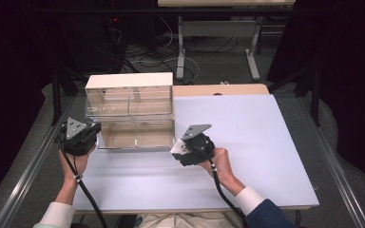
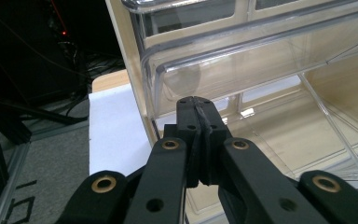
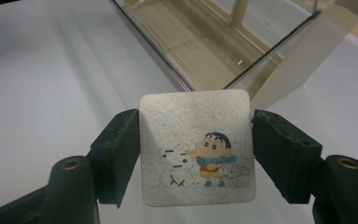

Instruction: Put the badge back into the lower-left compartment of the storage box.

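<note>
currently we clamp the right gripper [image 3: 196,154] on a cartoon coaster [image 3: 196,147] beside the clear drawer cabinet [image 1: 130,111]; our left gripper [image 2: 197,105] rests with jaws together at its open drawer [image 2: 279,135].

The bench [image 1: 266,142] has a pale lavender-white top with a light wooden edge showing along its far side, and it stands on grey carpeted floor [image 1: 209,66]. One item rests directly on it: a clear plastic drawer cabinet [image 1: 130,102] with a white top panel, set at the far left corner. Its lower drawer [image 1: 135,135] is pulled out toward the near side, lying just above the bench surface. The right half and the near strip of the top carry nothing.
</note>
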Tool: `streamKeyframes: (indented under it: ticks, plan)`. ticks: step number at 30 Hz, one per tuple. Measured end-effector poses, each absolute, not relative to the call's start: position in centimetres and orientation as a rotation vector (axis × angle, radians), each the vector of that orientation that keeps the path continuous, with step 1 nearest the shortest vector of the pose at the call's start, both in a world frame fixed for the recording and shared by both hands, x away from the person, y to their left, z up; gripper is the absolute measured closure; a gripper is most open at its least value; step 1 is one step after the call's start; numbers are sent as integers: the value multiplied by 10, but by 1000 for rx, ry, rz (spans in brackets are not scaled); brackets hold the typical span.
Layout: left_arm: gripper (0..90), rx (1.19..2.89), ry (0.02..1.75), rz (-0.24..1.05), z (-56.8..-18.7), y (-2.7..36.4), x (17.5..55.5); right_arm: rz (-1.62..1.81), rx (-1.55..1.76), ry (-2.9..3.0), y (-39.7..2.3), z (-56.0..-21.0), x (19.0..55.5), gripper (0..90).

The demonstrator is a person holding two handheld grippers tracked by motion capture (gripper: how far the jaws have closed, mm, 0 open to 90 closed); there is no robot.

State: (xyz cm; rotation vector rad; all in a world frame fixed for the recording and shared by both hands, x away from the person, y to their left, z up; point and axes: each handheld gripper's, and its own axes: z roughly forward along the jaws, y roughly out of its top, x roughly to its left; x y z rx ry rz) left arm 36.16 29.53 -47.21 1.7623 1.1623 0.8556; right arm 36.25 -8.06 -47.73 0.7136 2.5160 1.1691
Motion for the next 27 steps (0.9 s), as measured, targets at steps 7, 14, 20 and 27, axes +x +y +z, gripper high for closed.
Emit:
streamKeyframes:
  ticks: [7,14,20,27]
  plan:
    - [900,1776,1158,860,-472,296,362,1189,697,2491,-70,-474,366,332]
    - [900,1776,1160,857,-473,296,362,1197,699,2487,-58,-475,371,332]
    - [900,1774,1160,857,-473,296,362,1172,675,2501,-45,-474,373,332]
    - [900,1774,1160,857,-473,296,362,1179,654,2487,-28,-471,375,332]
